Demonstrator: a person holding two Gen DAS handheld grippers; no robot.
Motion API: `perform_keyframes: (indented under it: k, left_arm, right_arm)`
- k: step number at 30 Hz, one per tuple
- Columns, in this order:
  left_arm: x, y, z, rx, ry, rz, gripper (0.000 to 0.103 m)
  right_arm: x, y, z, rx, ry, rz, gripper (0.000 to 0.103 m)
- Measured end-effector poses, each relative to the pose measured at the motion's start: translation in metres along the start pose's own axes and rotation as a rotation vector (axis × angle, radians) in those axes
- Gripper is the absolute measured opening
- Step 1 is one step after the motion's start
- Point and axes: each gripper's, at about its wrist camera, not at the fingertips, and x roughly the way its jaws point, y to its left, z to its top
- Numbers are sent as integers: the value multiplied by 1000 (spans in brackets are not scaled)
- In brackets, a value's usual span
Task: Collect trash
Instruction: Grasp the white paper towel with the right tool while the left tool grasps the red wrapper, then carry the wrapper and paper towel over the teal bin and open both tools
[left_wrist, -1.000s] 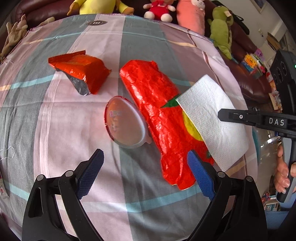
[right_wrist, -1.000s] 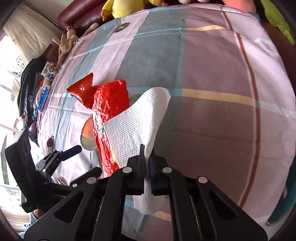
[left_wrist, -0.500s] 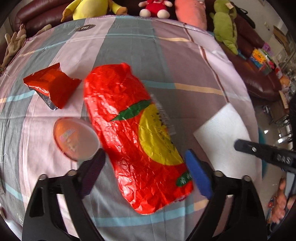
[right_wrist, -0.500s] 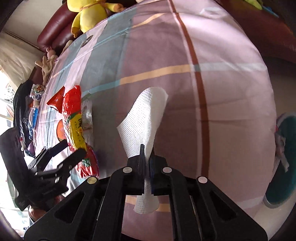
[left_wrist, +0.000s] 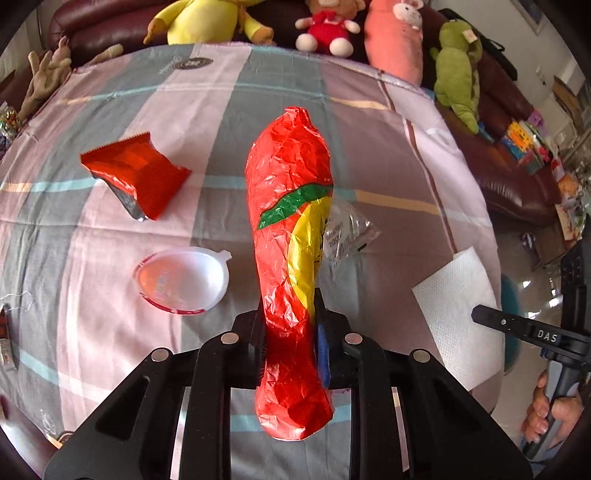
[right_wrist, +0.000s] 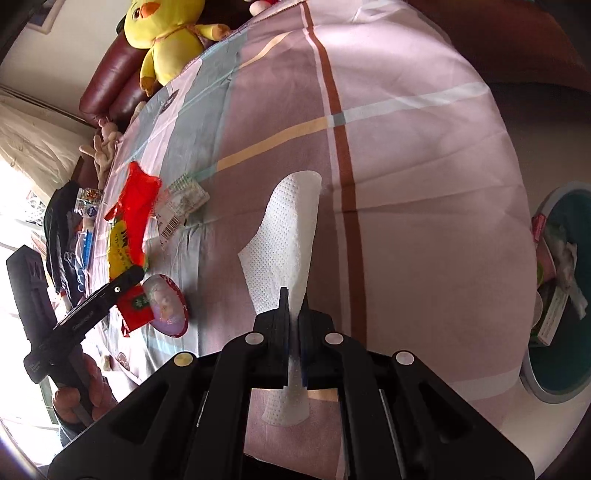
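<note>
- Now my left hand-held gripper (left_wrist: 289, 345), jaws just closing, pinches the bag (left_wrist: 291, 236), lifting it off the surface (left_wrist: 258, 96).
- My right hand-held gripper (right_wrist: 293, 326) stays clamped on the napkin (right_wrist: 286, 240), bin (right_wrist: 565, 384) near.

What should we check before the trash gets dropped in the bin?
1. Left gripper fingers have just been closing and now pinch the big red bag: ok.
2. Right gripper shut on the paper towel: ok.
3. Bin in sight beside the table, open on top: ok.
4. Right gripper over the bin: not ok, it is above the tablecloth.
5. Table cleared: not ok; small red wrapper, plastic lid and clear wrapper remain.
6. Red bag lifted fully off the table: cannot tell.
</note>
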Motion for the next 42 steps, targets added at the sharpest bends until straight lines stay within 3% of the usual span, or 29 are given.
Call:
perform_keyframes:
  k: [5, 11, 22, 33, 42]
  left_arm:
    - [-24, -4, 7, 22, -59, -3, 18]
    - [-31, -45, 5, 111, -64, -72, 17]
    - [-4, -176, -6, 377, 11, -235, 17]
    - [25, -301, -34, 606, 99, -318, 18]
    - [66, -365, -51, 697, 193, -363, 18]
  right_arm:
    - [-13, -6, -2, 9, -29, 11, 4]
    - [-31, -20, -8, 38, -71, -6, 4]
    - [-107, -77, -27, 149, -225, -48, 4]
    - [-185, -171, -64, 326, -385, -114, 4]
    - [-195, -245, -86, 464, -395, -175, 4]
